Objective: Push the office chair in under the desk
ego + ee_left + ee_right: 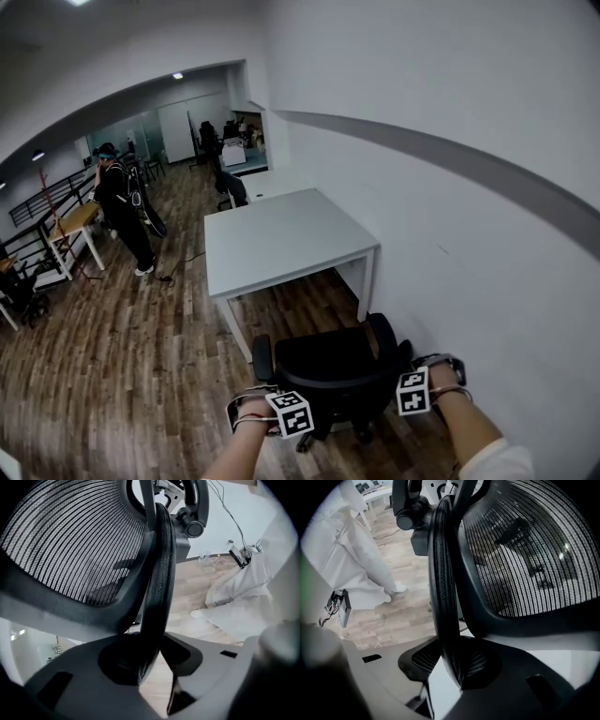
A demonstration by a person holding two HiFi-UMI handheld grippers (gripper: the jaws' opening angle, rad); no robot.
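Left gripper [151,670] and right gripper [452,667] are clamping office chair [328,367] by its backrest. Pushing step likely underway, needing a straight roll away, under desk [281,239].

The office chair [333,370] is found on the floor [122,375] just before the near end of the desk [281,239], its seat turned toward the desk. The desk is set near the wall [450,187] on its right. The chair back's left edge is held between the left gripper's [154,667] jaws, its right edge between the right gripper's [450,667]. A person [122,211] stands well apart at far left, beside a small table [80,220].
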